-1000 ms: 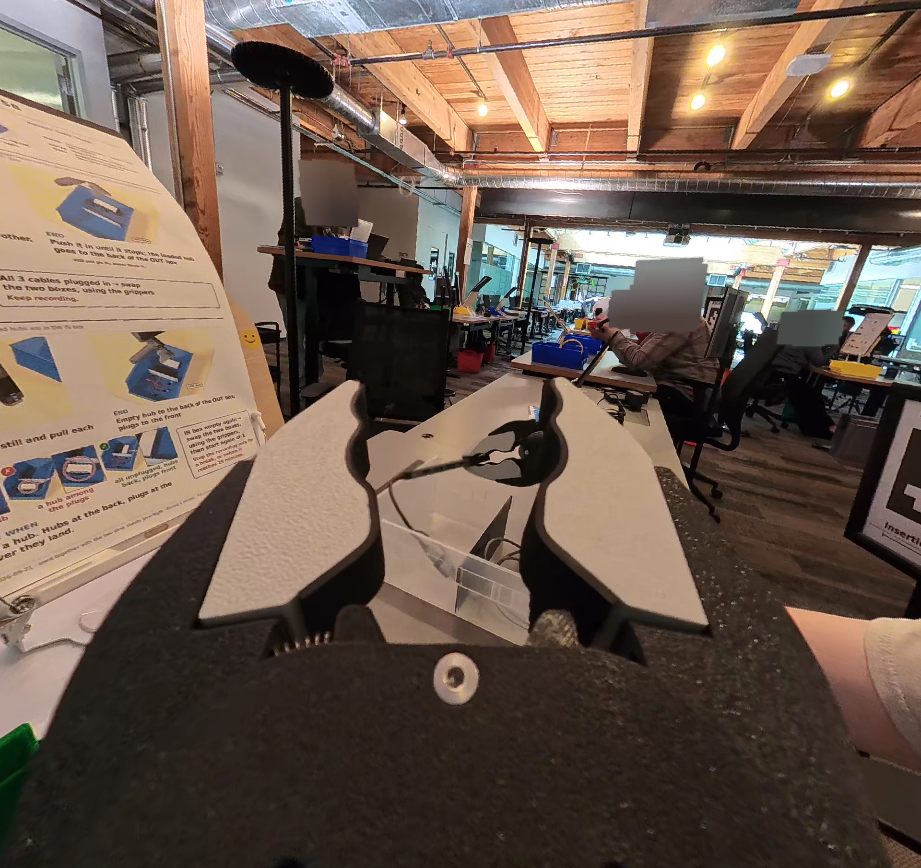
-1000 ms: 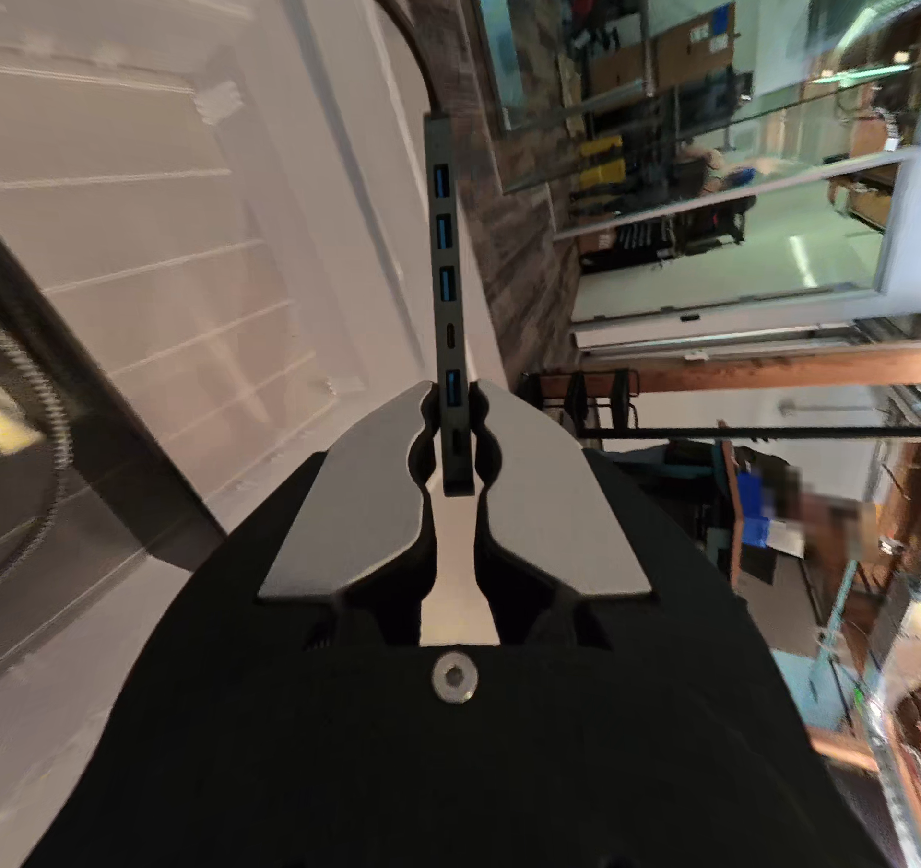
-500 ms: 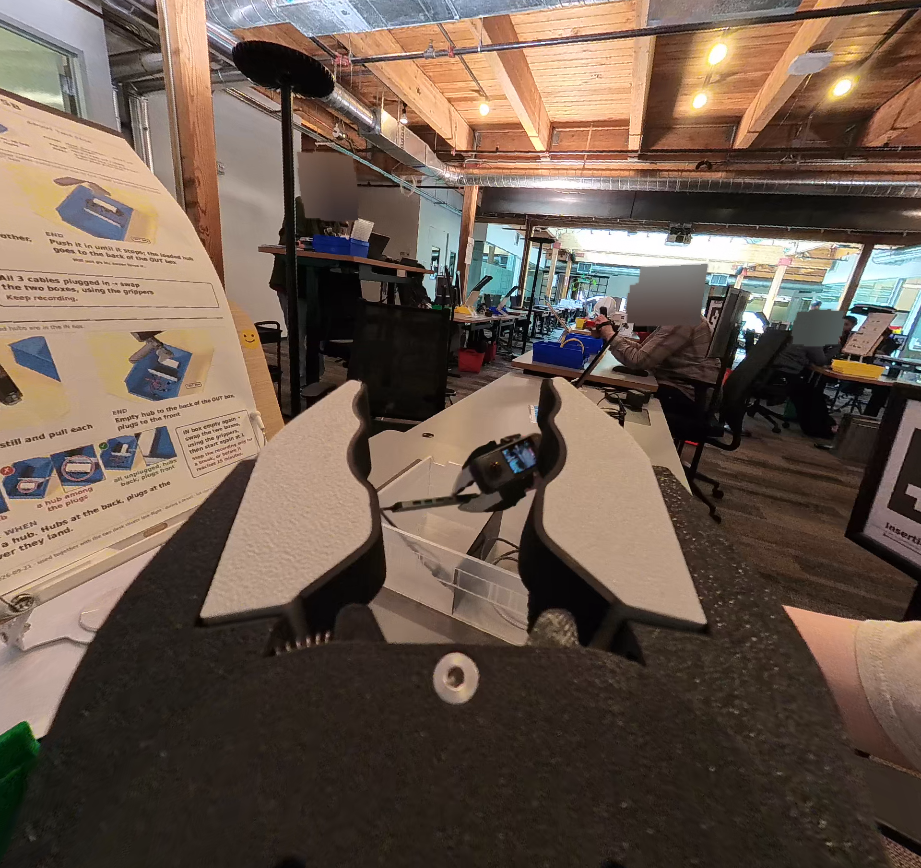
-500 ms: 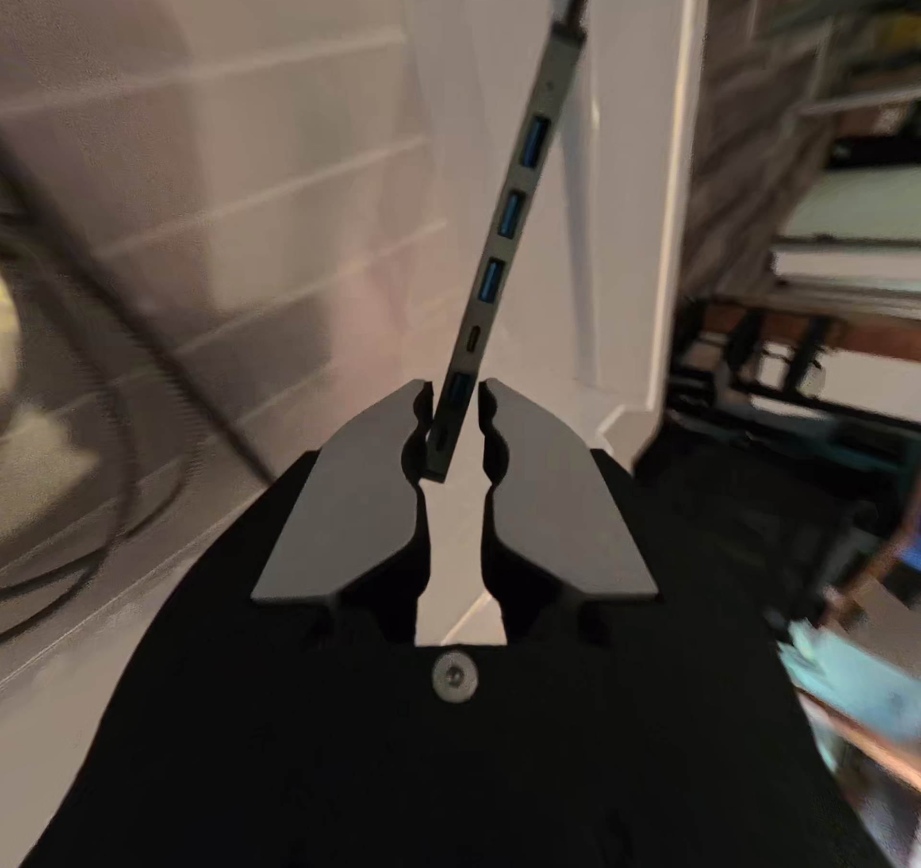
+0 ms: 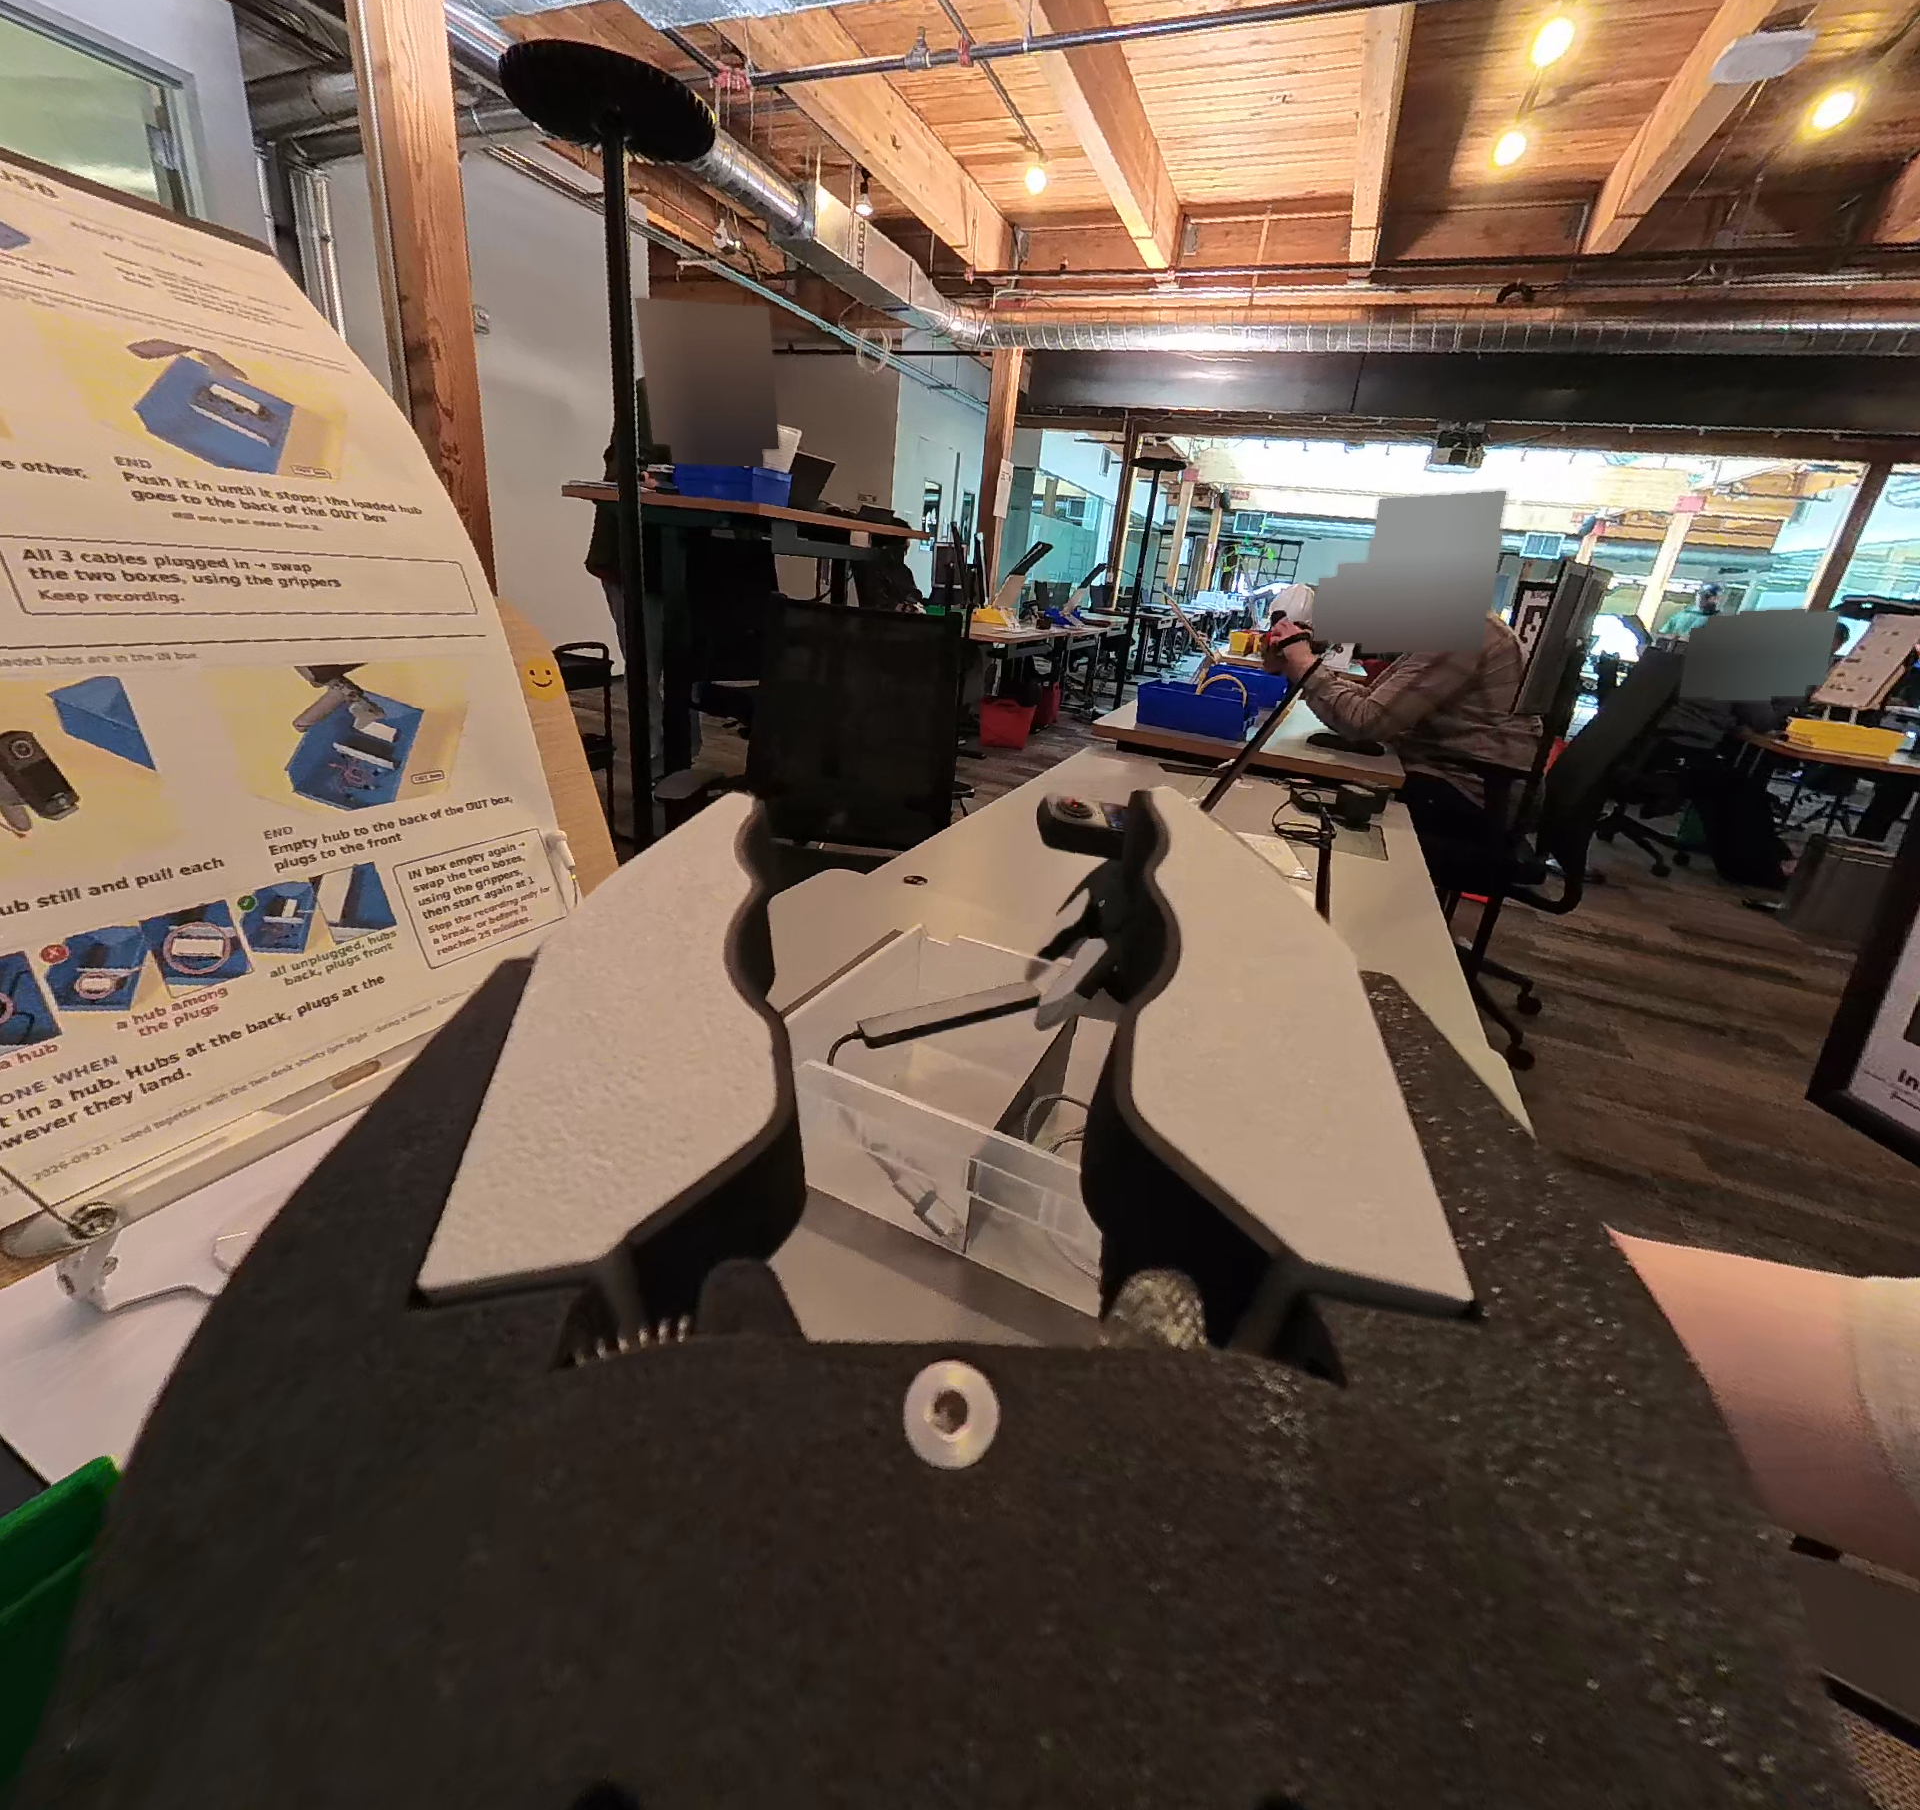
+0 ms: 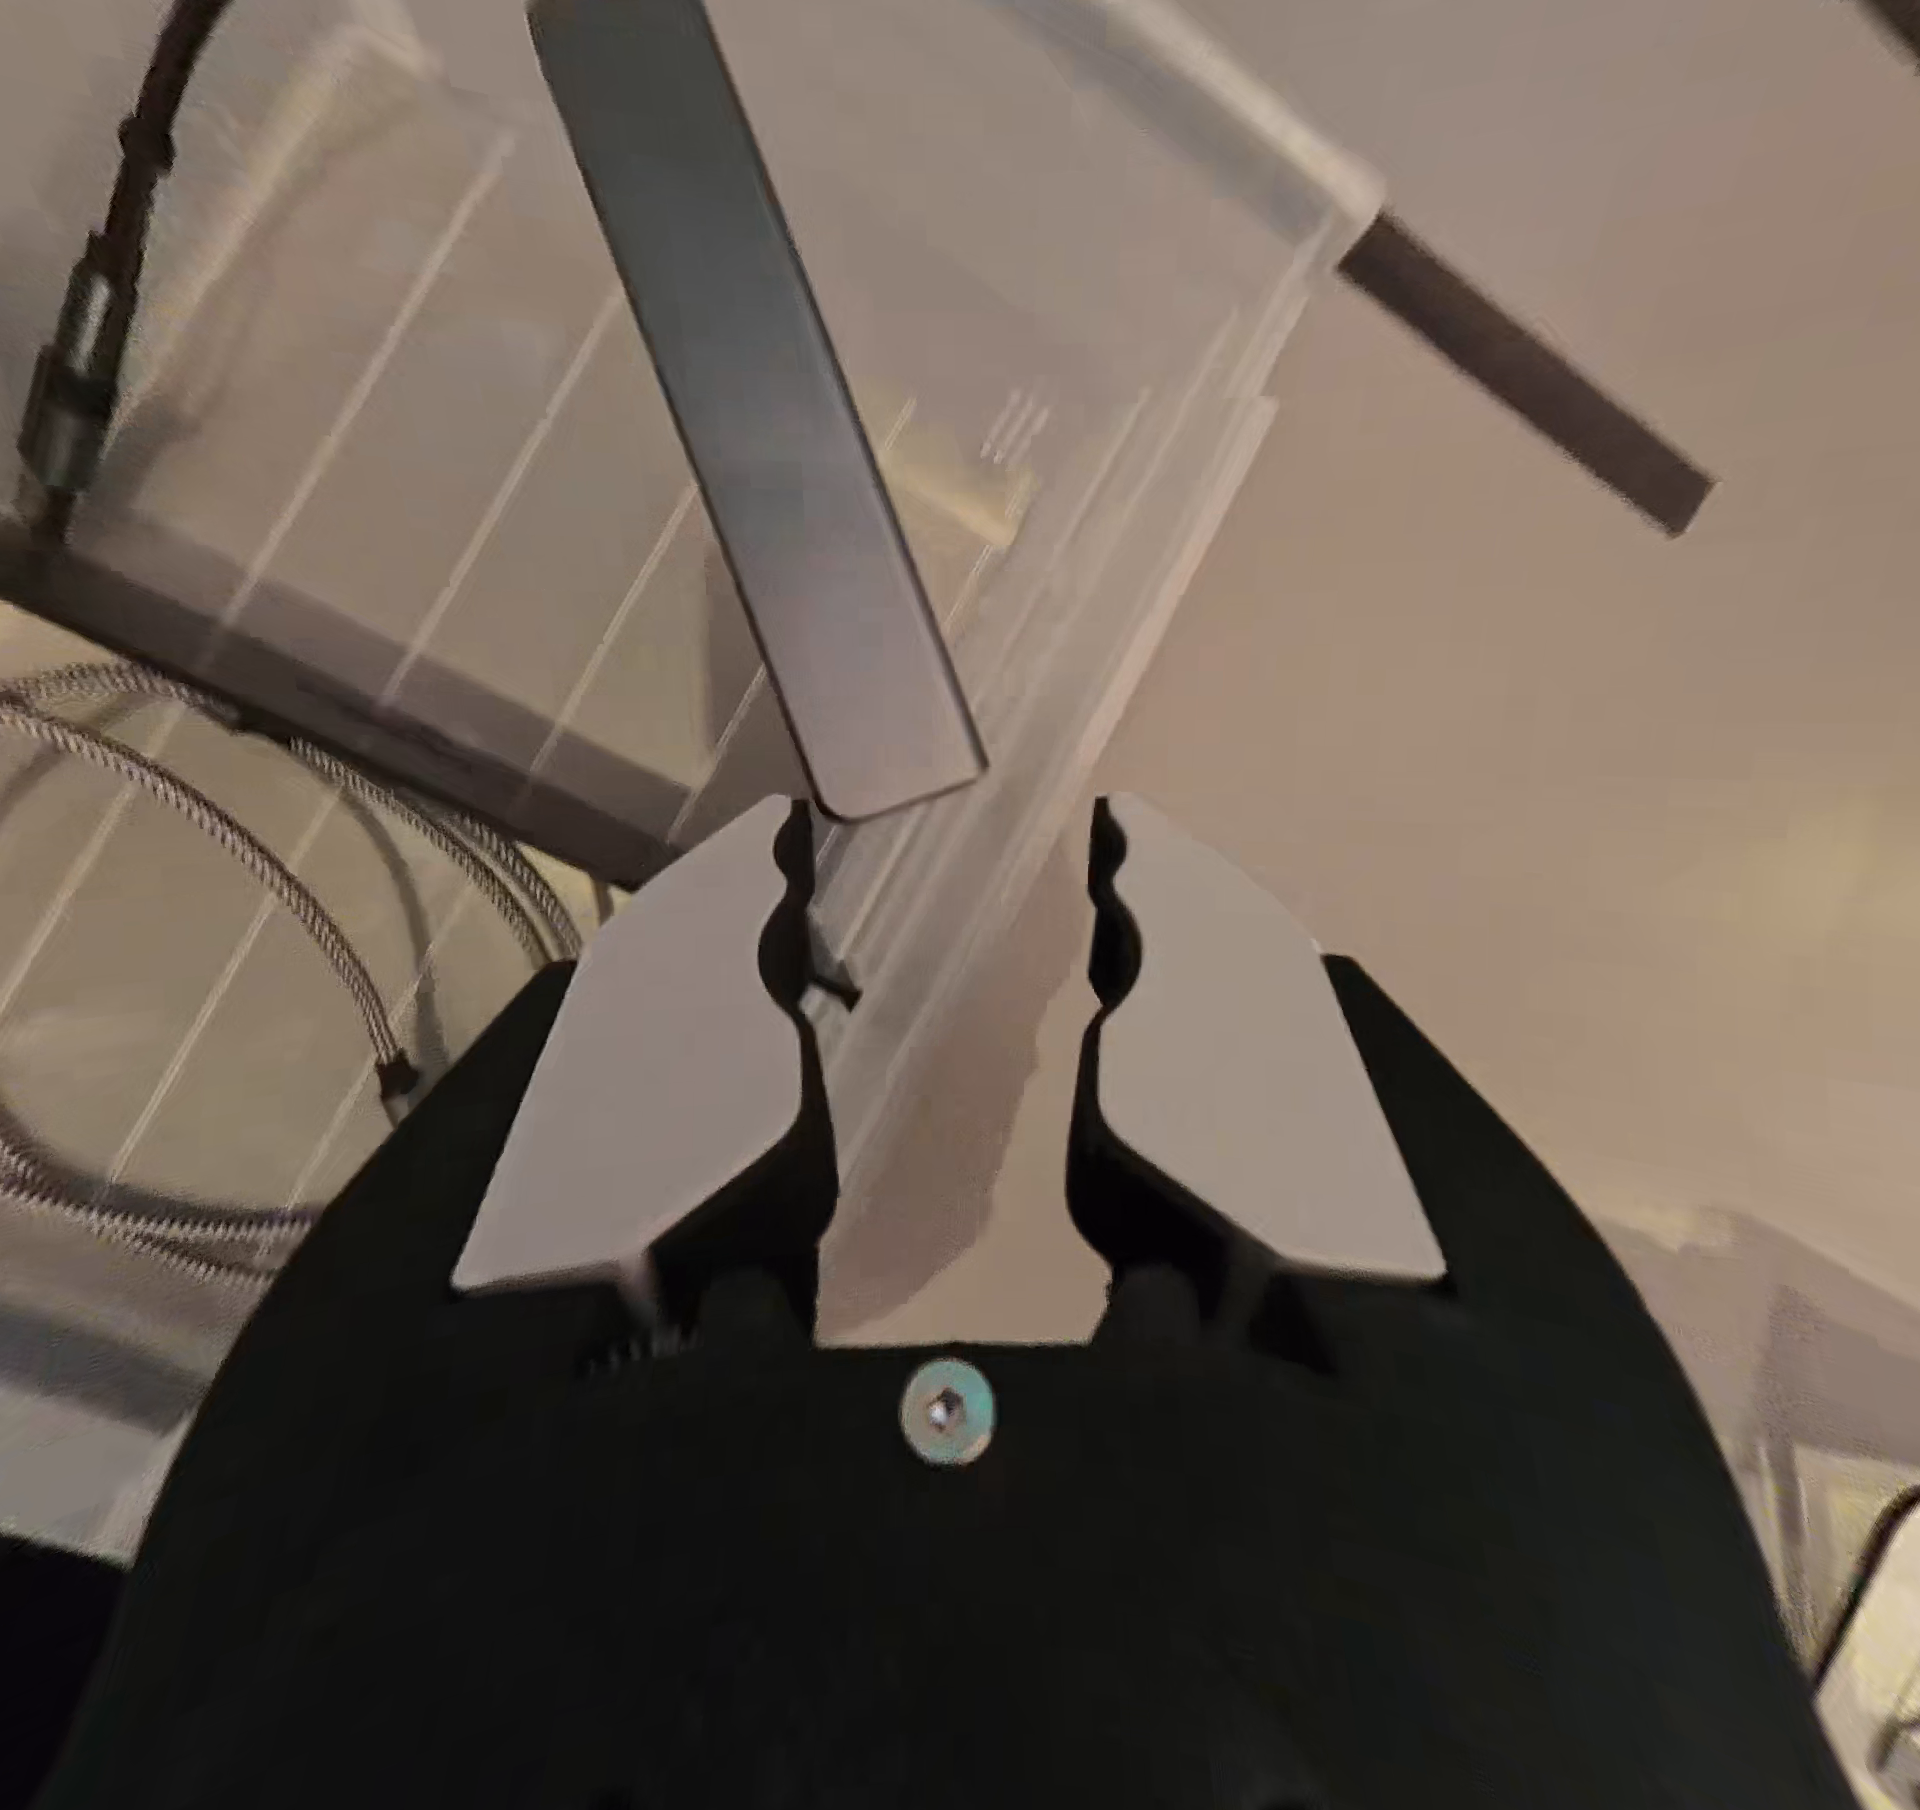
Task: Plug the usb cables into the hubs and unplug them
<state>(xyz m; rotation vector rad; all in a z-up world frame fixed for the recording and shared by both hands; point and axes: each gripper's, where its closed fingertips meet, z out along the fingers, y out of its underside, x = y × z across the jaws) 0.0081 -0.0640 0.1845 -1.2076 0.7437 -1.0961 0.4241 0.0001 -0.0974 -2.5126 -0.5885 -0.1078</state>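
White table (image 5: 1340, 939) bearing a clear plastic bin (image 5: 935, 1152) at its near end, a propped instruction sheet (image 5: 239, 721) on a stand to the left of the bin, and braided cables (image 6: 208, 887) coiled just beside it.

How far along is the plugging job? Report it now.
Done: nothing visibly finished; the braided cables lie loose in the clear box. In hand: nothing gripped; the right gripper is open, the hub just beyond its fingers, and the left gripper is open and empty. Left: apparently all plugging and unplugging.
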